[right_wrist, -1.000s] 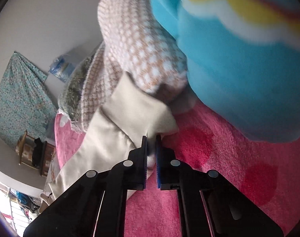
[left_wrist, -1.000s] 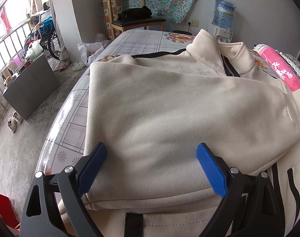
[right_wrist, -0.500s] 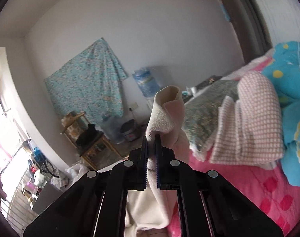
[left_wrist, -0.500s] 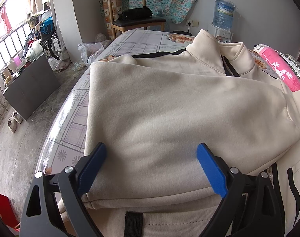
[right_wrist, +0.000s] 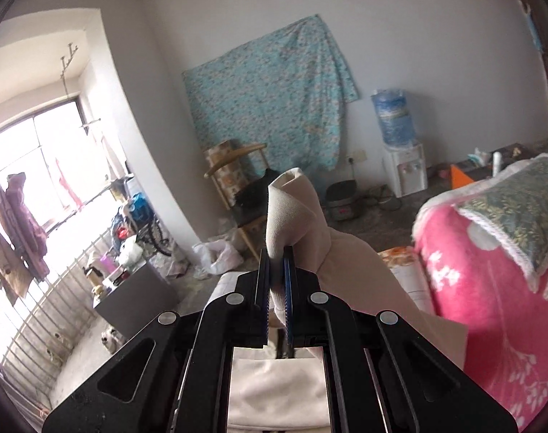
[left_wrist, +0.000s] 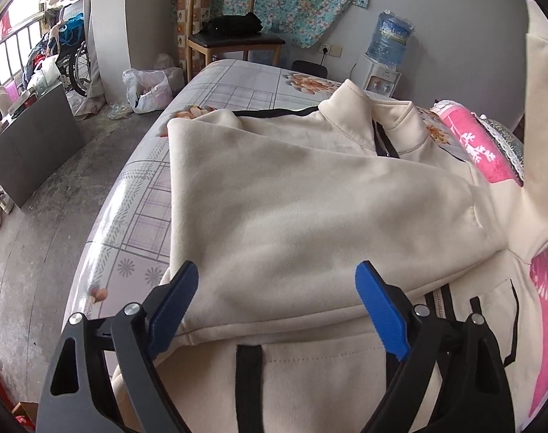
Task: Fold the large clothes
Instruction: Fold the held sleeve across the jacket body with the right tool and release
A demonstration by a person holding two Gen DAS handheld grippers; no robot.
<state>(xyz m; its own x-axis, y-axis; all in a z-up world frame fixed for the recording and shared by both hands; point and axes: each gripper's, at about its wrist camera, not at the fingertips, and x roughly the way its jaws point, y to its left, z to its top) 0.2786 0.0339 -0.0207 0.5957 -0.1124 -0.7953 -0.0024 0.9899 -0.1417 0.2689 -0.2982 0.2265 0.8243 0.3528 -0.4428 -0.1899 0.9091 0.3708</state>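
Note:
A cream jacket (left_wrist: 292,209) with black trim lies on the bed, its left side folded across the body. My left gripper (left_wrist: 274,299) is open, its blue pads hovering just above the jacket's lower folded edge, holding nothing. My right gripper (right_wrist: 275,278) is shut on the cream sleeve cuff (right_wrist: 292,213) and holds it raised in the air. The lifted sleeve (left_wrist: 540,137) also rises along the right edge of the left wrist view.
The bed has a checked floral sheet (left_wrist: 144,209). A pink blanket (right_wrist: 472,288) and a green patterned pillow (right_wrist: 515,216) lie on the right. A wooden chair (left_wrist: 234,36), a water dispenser (left_wrist: 385,54), a dark cabinet (left_wrist: 32,144) and a plastic bag (left_wrist: 144,86) stand beyond the bed.
My right gripper has lifted the sleeve cuff off the pink blanket and swung it up and round toward the room. The raised sleeve now shows in the left view. My left gripper stays put.

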